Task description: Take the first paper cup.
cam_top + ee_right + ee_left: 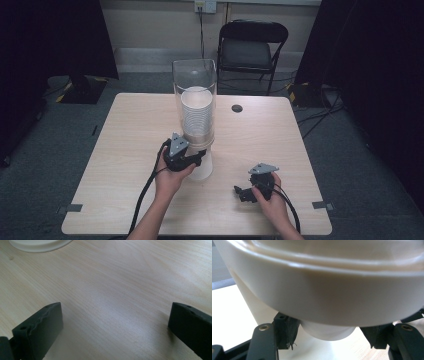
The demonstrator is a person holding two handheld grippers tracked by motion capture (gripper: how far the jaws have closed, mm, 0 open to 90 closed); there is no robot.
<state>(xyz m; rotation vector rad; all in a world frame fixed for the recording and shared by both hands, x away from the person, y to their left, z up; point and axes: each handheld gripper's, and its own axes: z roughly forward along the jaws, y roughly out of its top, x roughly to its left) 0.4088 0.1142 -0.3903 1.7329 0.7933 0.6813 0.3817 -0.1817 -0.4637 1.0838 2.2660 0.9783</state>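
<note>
1. The left gripper [199,156] is clamping the lowest white paper cup [329,331] poking from the base of the tall clear plastic cup dispenser [195,90], which is standing mid-tabletop on the pale wooden table [125,150].
2. The right gripper [240,191] is resting wide open, holding nothing, near the tabletop's front right corner.

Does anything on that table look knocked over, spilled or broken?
Nothing stands out. The cup dispenser stands upright on the table, its stack of cups straight. The left gripper is closed on the bottom cup; the right gripper is open over bare wood.
</note>
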